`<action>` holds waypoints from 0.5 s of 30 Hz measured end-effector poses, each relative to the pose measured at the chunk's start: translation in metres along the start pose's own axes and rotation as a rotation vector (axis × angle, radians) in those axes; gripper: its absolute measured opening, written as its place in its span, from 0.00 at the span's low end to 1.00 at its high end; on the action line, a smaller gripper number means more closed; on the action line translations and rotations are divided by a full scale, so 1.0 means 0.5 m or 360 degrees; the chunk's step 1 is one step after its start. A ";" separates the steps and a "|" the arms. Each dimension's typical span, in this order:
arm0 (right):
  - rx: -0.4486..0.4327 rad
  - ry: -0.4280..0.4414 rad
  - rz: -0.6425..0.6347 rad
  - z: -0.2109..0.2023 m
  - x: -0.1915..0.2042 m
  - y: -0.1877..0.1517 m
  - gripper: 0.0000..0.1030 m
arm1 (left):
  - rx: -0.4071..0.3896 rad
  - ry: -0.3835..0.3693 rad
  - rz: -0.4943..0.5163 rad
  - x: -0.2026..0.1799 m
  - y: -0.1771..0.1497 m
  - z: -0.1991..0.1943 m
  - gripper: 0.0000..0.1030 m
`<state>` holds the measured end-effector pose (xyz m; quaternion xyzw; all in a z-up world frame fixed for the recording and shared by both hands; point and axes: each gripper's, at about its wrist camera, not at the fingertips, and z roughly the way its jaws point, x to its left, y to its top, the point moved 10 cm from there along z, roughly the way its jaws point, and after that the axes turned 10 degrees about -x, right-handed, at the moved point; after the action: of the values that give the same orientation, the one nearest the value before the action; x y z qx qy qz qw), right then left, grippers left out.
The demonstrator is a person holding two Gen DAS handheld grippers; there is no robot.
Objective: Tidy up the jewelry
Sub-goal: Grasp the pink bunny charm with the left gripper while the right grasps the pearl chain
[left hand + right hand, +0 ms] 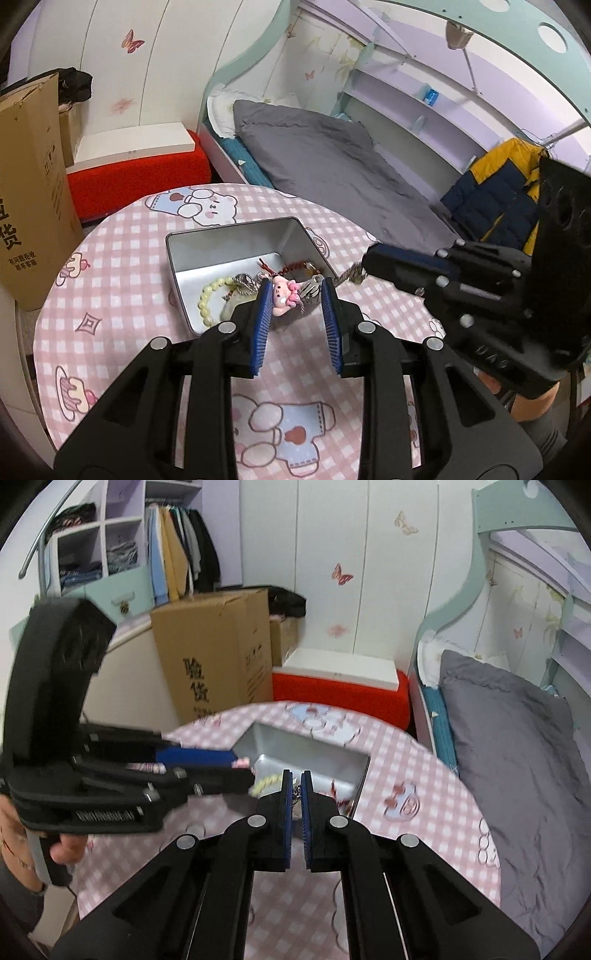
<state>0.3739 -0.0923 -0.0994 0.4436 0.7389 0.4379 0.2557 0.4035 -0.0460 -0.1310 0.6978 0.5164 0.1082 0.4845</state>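
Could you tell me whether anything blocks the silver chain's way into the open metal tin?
Nothing visible does: the right gripper pinches the thin silver chain beside the open rectangular silver tin; the left gripper is at its near edge.

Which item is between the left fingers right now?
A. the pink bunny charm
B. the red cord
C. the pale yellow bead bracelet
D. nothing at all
A: in the left wrist view the pink bunny charm sits between the blue pads of the left gripper, with silver chain hanging from it, while the pale yellow bead bracelet lies in the metal tin.
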 end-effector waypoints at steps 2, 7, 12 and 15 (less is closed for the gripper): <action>0.0011 0.0004 0.0018 0.017 -0.004 0.004 0.03 | 0.0026 0.0019 -0.0006 0.011 0.000 0.019 0.26; 0.0074 -0.0002 0.0063 0.066 -0.014 -0.020 0.03 | 0.0086 0.0061 -0.0033 0.036 -0.016 0.059 0.26; 0.0097 0.0004 0.0091 0.072 -0.020 -0.035 0.03 | 0.0108 0.0090 -0.0049 0.053 -0.024 0.079 0.26; 0.0098 0.0003 0.0109 0.073 -0.026 -0.035 0.03 | 0.0121 0.0135 -0.0030 0.063 -0.028 0.089 0.26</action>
<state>0.4004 -0.0925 -0.1325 0.4757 0.7368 0.4239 0.2261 0.4379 -0.0451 -0.1758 0.7055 0.5468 0.1134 0.4364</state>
